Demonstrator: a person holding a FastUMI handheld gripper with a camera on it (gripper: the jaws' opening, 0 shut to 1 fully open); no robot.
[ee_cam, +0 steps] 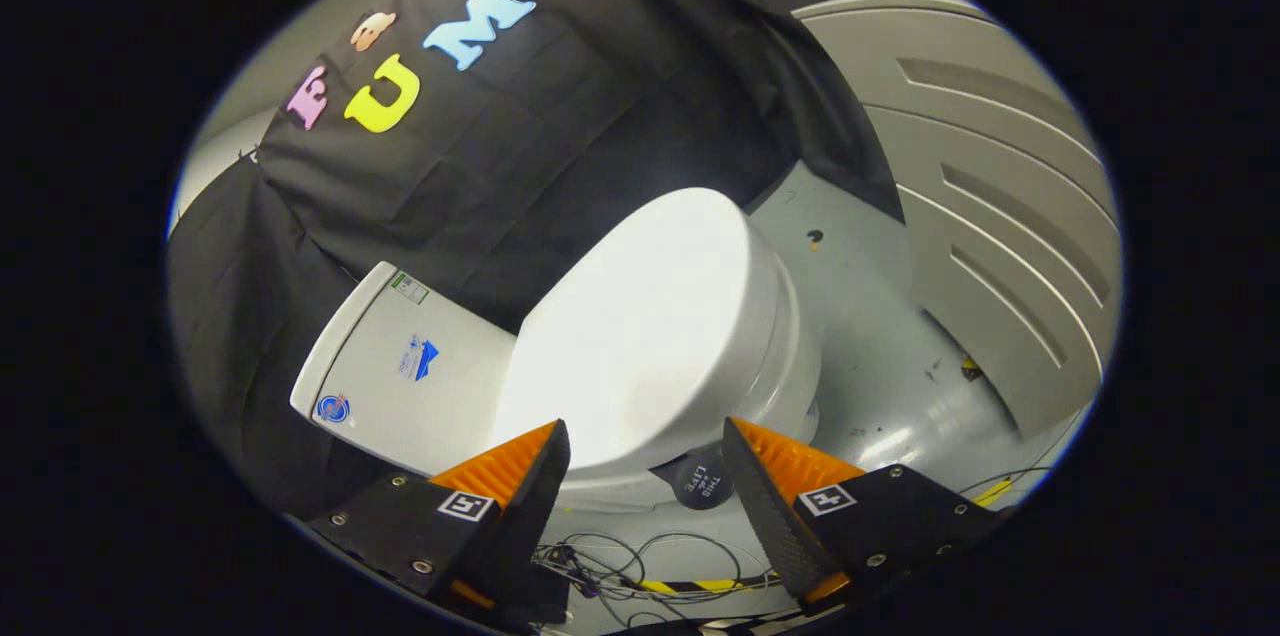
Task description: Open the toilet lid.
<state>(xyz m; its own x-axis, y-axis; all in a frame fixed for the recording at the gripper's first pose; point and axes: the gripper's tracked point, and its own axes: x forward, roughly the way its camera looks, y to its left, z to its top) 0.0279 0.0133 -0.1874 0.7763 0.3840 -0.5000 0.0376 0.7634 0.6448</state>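
Grey floor (880, 336) carries a white toilet (790, 366) against the black cloth wall (560, 146); its lid (640, 336) lies closed over the bowl, the tank (400, 376) at its back edge. Gripper (645, 486) fingers stand apart, holding nothing, just short of the lid's near edge; loose cables (620, 566) lie on the floor below them.

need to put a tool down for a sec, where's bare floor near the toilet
Bare grey floor lies between the toilet bowl and the ribbed grey panel, apart from small dark marks. It is crowded just below the open gripper, where loose wires and striped tape lie. The closed lid is bare, but it has to lift.
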